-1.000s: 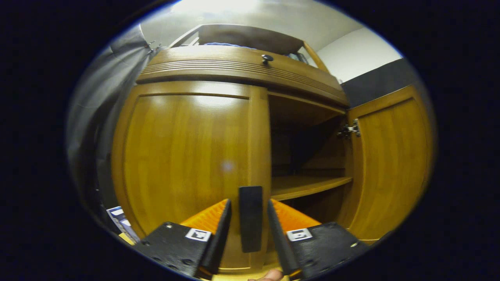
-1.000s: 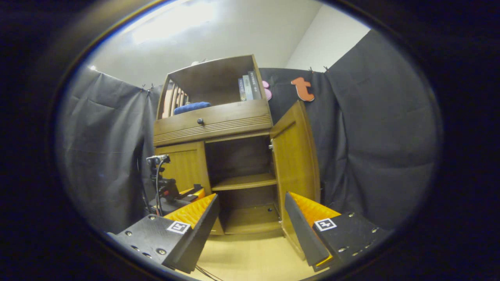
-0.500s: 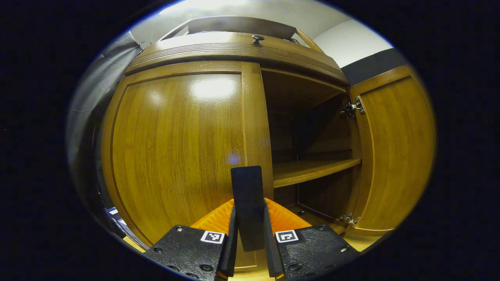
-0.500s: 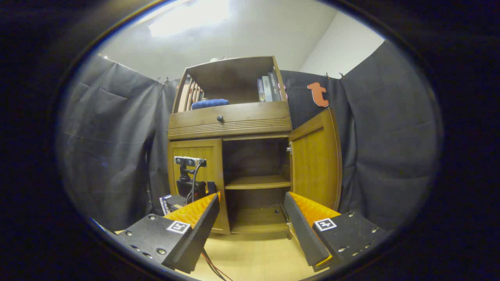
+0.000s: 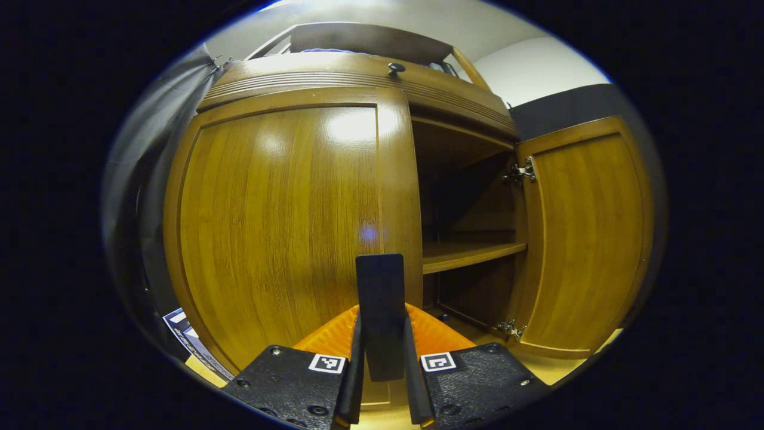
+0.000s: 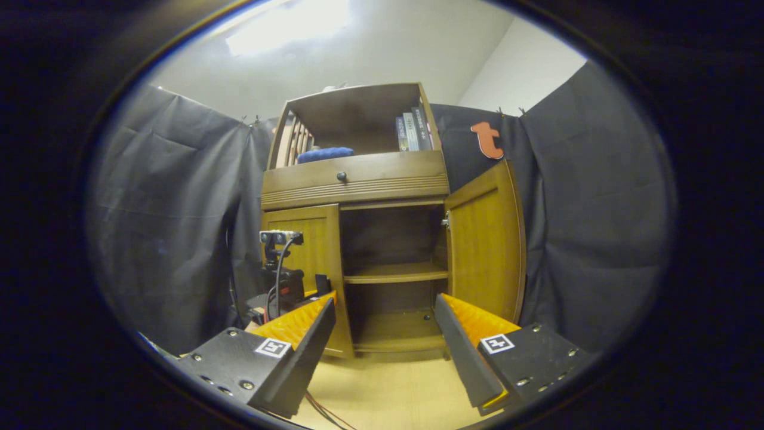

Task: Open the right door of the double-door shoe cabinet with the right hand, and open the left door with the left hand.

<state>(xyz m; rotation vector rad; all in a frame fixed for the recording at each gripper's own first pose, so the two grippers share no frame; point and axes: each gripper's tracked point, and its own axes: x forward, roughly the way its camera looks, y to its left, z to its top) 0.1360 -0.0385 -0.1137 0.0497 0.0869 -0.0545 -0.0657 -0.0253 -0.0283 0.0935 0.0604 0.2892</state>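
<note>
The shoe cabinet [image 6: 358, 239] stands open on its right half: the right door [image 6: 486, 245] is swung wide, leaving a clear way in to the inner shelf [image 6: 397, 273] and the bay below it. The left door [image 5: 280, 227] blocks the cabinet's left half. Bare floor [image 6: 388, 388] lies before the cabinet.

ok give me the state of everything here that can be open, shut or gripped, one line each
right door: swung wide open
left door: closed against the cabinet
left door handle: clamped between the fingers
drawer: shut
left gripper: shut on the handle
right gripper: open, holding nothing, back from the cabinet
upper shelf: open-fronted, books standing in it
</note>
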